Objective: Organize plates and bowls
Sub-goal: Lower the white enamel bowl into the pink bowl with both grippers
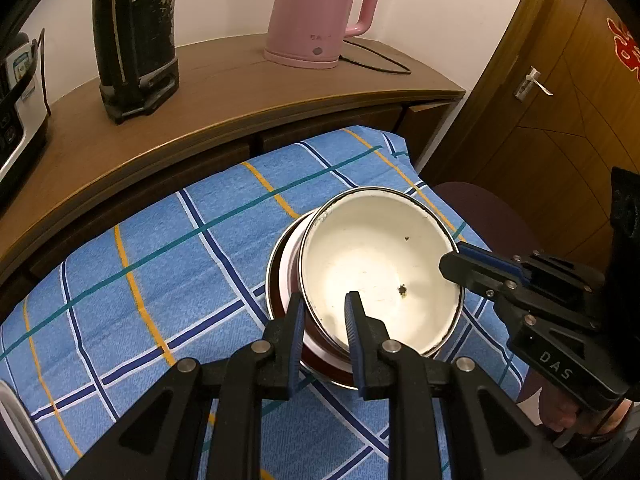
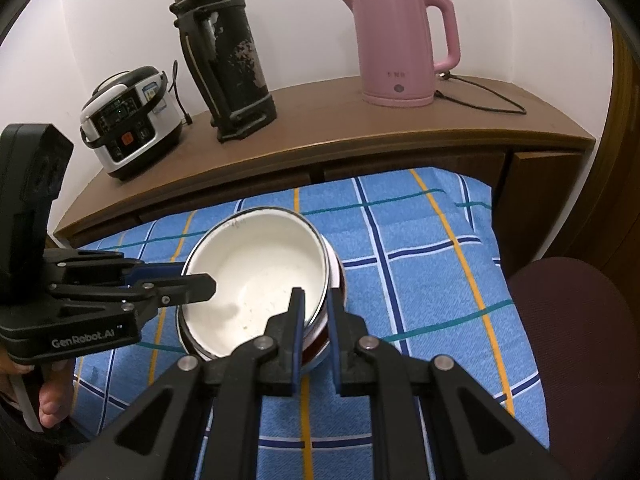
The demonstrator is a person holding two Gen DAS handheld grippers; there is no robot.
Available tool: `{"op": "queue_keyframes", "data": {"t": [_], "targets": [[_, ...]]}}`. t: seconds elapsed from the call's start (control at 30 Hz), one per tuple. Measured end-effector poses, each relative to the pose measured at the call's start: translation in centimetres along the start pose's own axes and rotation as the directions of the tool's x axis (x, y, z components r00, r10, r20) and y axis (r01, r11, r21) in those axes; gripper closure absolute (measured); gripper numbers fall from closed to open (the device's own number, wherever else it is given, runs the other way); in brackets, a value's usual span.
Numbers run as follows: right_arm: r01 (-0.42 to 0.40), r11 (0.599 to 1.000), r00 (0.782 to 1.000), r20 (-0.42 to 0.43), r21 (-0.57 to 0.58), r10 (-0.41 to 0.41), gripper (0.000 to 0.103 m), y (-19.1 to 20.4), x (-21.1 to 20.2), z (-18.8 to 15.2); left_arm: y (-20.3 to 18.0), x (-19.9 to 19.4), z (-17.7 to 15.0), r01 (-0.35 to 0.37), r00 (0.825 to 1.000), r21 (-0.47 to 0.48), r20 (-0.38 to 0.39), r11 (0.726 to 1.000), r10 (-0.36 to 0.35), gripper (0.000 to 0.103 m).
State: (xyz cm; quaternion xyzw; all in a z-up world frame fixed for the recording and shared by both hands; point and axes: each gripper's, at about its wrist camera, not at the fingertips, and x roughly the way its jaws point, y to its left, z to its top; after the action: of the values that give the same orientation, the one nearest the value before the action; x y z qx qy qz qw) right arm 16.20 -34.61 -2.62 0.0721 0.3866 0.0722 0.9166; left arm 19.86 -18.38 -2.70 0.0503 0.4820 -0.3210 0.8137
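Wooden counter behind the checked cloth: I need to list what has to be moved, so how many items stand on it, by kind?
Pink kettle: 1
Black flask: 1
Rice cooker: 1
Total: 3

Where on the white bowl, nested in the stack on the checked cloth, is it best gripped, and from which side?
Grip the white bowl by its thin rim, coming down from above at opposite edges, one finger inside the wall and one outside. It sits tilted in the red bowl, so its sides are partly sunk and only the rim stands clear.
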Motion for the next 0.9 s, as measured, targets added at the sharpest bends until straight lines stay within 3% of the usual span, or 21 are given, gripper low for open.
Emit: {"op": "queue_keyframes", "data": {"t": [0.9], "targets": [[-0.002, 1.000, 1.000, 0.002, 0.007, 0.002, 0.092, -0.50, -0.05, -0.08, -0.62, 0.12, -0.25, -0.024, 0.999, 0.047, 0.028, 0.999, 0.023, 0.081]]}}
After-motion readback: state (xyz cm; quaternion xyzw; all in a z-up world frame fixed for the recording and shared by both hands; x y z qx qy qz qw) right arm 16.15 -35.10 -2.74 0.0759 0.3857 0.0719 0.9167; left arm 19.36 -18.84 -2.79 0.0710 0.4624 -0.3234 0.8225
